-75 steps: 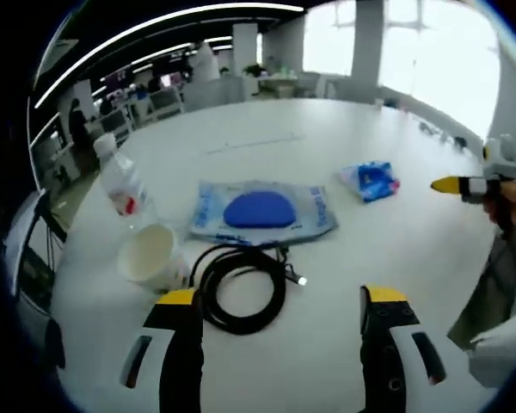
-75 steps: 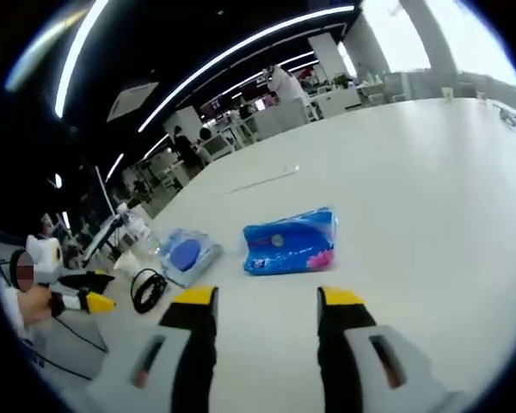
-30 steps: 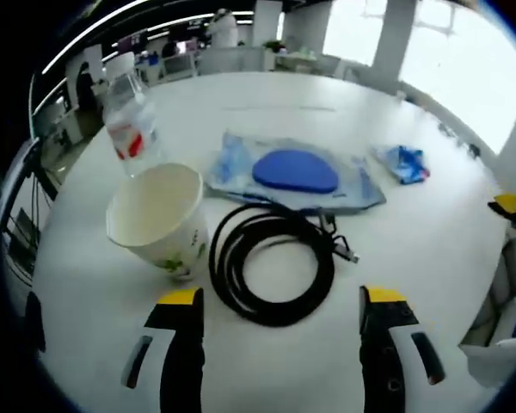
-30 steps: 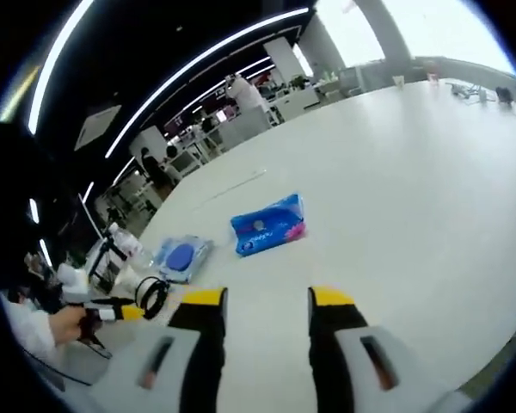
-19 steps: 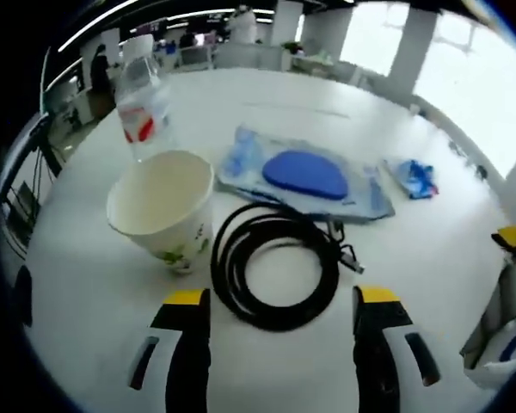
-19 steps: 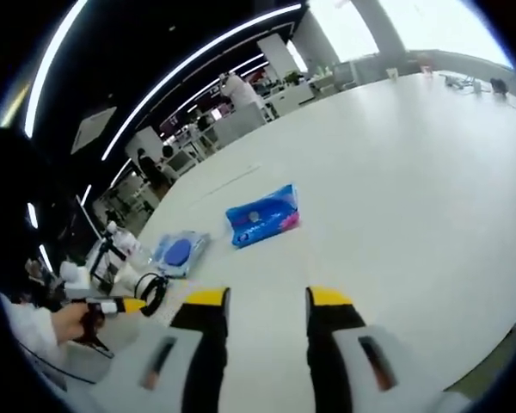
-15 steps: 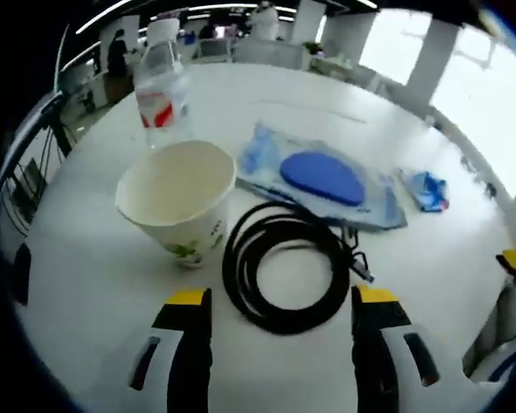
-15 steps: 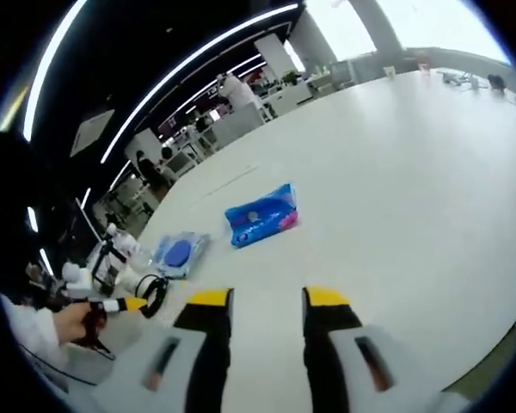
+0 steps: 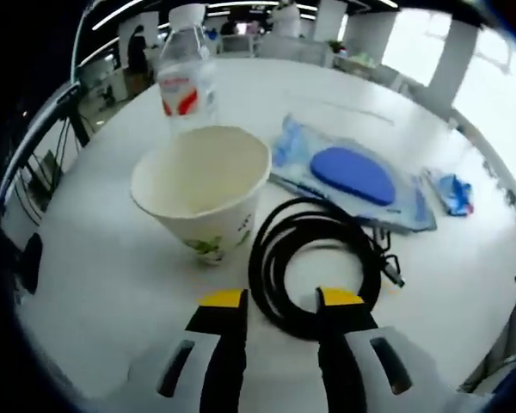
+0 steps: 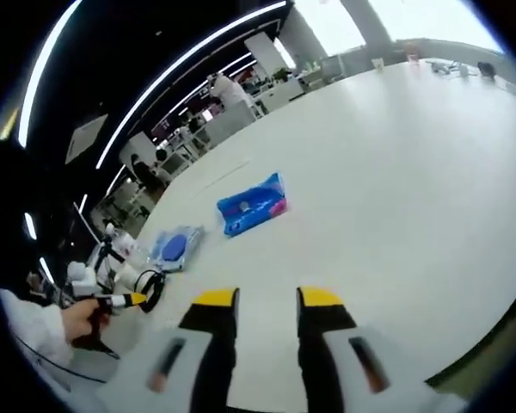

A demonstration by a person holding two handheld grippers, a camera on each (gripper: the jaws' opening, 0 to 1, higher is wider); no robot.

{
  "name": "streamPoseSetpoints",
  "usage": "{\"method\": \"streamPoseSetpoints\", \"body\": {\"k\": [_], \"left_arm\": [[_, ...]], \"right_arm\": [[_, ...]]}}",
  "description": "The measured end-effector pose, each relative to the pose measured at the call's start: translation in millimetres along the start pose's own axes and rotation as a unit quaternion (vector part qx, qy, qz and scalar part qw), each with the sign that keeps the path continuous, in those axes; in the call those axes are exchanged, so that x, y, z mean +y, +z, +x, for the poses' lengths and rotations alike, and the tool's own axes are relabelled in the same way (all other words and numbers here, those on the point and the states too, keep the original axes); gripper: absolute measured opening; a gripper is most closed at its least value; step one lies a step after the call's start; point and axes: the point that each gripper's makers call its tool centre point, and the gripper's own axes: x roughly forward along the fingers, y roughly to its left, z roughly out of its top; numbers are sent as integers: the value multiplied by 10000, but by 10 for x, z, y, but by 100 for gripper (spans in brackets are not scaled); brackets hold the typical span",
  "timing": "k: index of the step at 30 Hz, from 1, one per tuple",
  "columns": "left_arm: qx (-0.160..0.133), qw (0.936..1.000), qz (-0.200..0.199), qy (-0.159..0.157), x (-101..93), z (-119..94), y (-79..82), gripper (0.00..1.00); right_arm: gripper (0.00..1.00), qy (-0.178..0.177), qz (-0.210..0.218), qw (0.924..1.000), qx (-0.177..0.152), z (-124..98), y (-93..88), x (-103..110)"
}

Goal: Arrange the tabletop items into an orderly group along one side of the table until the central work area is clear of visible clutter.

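Directly ahead of left tongs point(image 9: 279, 298): coiled cable point(image 9: 316, 262).

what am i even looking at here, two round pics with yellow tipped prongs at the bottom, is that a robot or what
Not a robot: a person holds a two-jaw gripper in each hand, and a fisheye camera rides on each one, which makes the pictures round.

The left gripper view looks along the left gripper, whose yellow-tipped jaws stand close together near a coiled black cable. By it on the white table are a paper cup, a water bottle, a clear pouch with a blue pad inside and a small blue packet.

The right gripper view looks along the right gripper, over bare table, holding nothing. The same blue packet lies ahead, and the person's hand with the other gripper shows at the left.
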Motion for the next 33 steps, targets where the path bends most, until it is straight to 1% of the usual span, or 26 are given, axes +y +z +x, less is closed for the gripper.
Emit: {"method": "streamPoseSetpoints", "body": {"k": [1,2,4,6,7,8,11,13,15,16,20,22,23,24,26,29,33], "left_arm": [[-42,9998,-162,-85,-29,12,20,22],[-16,9998,-189,-38,-14,11,21,22],[20,10000,-82,35,9,21,16,17],[20,9999,-72,112,58,31,19,12],[-7,9996,-282,88,65,27,28,11],[12,9992,-397,81,74,25,26,10],[93,9980,-626,87,98,1,-4,5],[84,9976,-685,4,78,-18,-16,2],[45,9974,-707,-135,14,-57,-4,0],[18,9972,-707,-234,-30,-72,10,0],[-27,9964,-724,-433,-154,-134,20,0],[-43,9950,-811,-577,-225,-165,9,0],[-109,9936,-902,-666,-255,-170,23,0],[-134,9904,-1129,-783,-306,-203,26,0],[-191,9875,-1299,-877,-343,-243,37,0],[-254,9869,-1267,-962,-402,-312,67,0],[-375,9850,-1277,-1098,-472,-385,142,0]], "right_arm": [[23,-1,9,10000,8,-7,-20,-3],[23,8,51,10000,19,-15,-52,0],[22,7,95,9999,49,-22,-105,-2],[22,4,152,9999,69,-33,-149,7],[22,6,183,9998,60,-38,-160,12],[21,10,213,9998,46,-44,-172,19],[21,50,240,9997,65,-42,-211,40],[20,50,257,9996,92,-41,-227,40],[20,48,300,9995,87,-37,-231,37],[20,52,314,9995,77,-33,-231,38],[19,115,336,9993,76,13,-242,71],[19,150,345,9993,87,34,-246,113],[19,170,350,9992,88,43,-246,129],[19,199,353,9991,89,58,-241,148],[19,267,351,9990,99,82,-237,187],[19,326,318,9989,131,110,-240,217],[20,473,406,9980,128,142,-222,278]]}}
